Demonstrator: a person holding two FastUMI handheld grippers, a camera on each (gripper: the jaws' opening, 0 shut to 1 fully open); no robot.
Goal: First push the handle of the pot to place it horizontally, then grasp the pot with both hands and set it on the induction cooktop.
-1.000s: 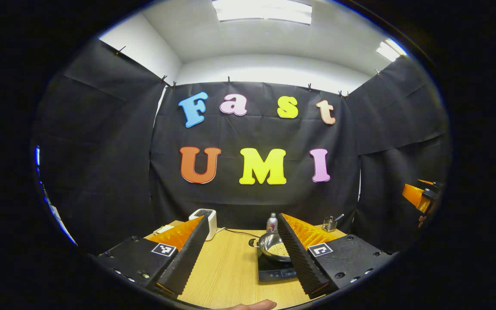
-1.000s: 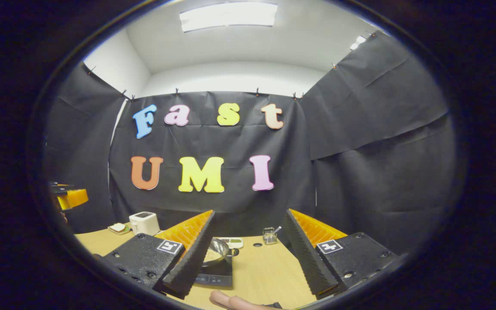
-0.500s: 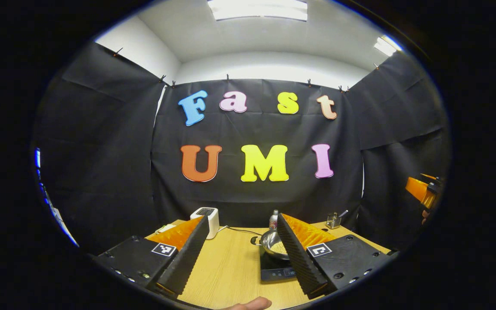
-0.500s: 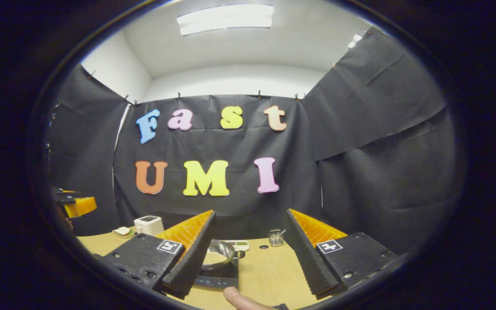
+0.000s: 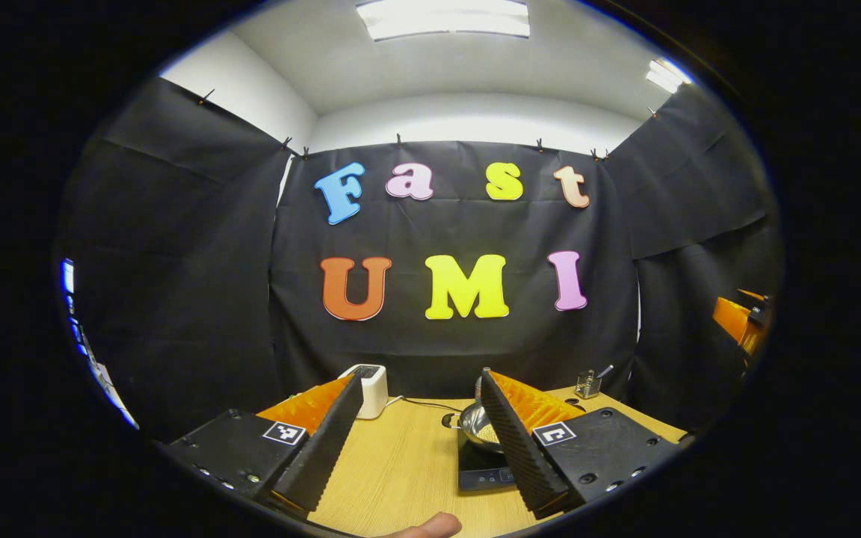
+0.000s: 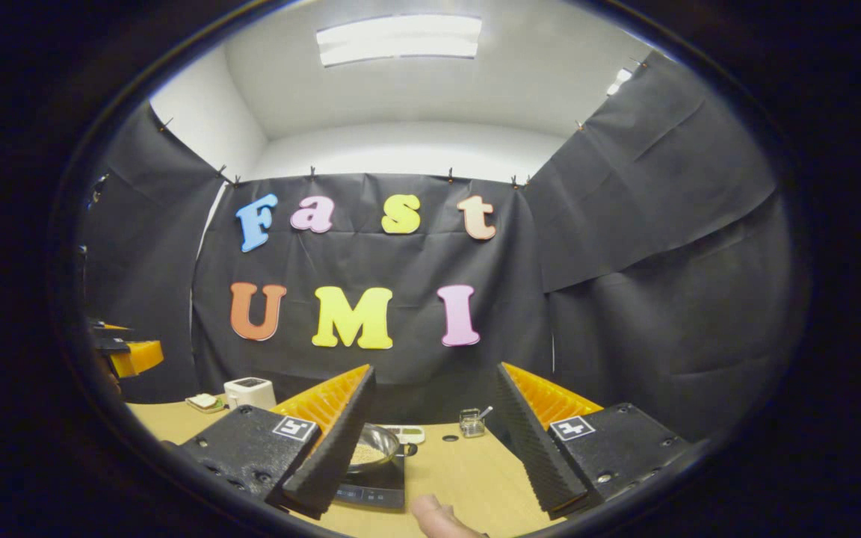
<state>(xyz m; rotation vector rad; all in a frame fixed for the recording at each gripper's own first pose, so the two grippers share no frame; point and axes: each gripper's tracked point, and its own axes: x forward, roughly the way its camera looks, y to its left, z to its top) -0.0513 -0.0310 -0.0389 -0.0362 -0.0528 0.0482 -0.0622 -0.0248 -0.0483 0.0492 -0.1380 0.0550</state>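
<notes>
A steel pot (image 5: 474, 427) with pale grains inside sits on the black induction cooktop (image 5: 479, 469), half hidden behind my left gripper's right finger. Its short dark handle (image 5: 447, 421) sticks out to the left. My left gripper (image 5: 421, 381) is open and holds nothing, back from the pot. In the right gripper view the pot (image 6: 372, 450) rests on the cooktop (image 6: 372, 492) behind the left finger, its other handle (image 6: 409, 449) pointing right. My right gripper (image 6: 436, 370) is open and holds nothing. Each gripper sees the other at the view's edge: the right gripper (image 5: 741, 320), the left gripper (image 6: 130, 354).
On the wooden table (image 5: 400, 463) a white appliance (image 5: 372, 388) with a cable stands at the back, and a glass jar (image 5: 588, 383) with a spoon at the back right. A small plate (image 6: 205, 403) and a flat white device (image 6: 405, 432) lie farther back. A fingertip (image 6: 436, 517) shows low down.
Both views have drifted a little: the left one swung slightly left, so its right finger hides more of the pot. The pot stays on the cooktop. Both grippers remain open.
</notes>
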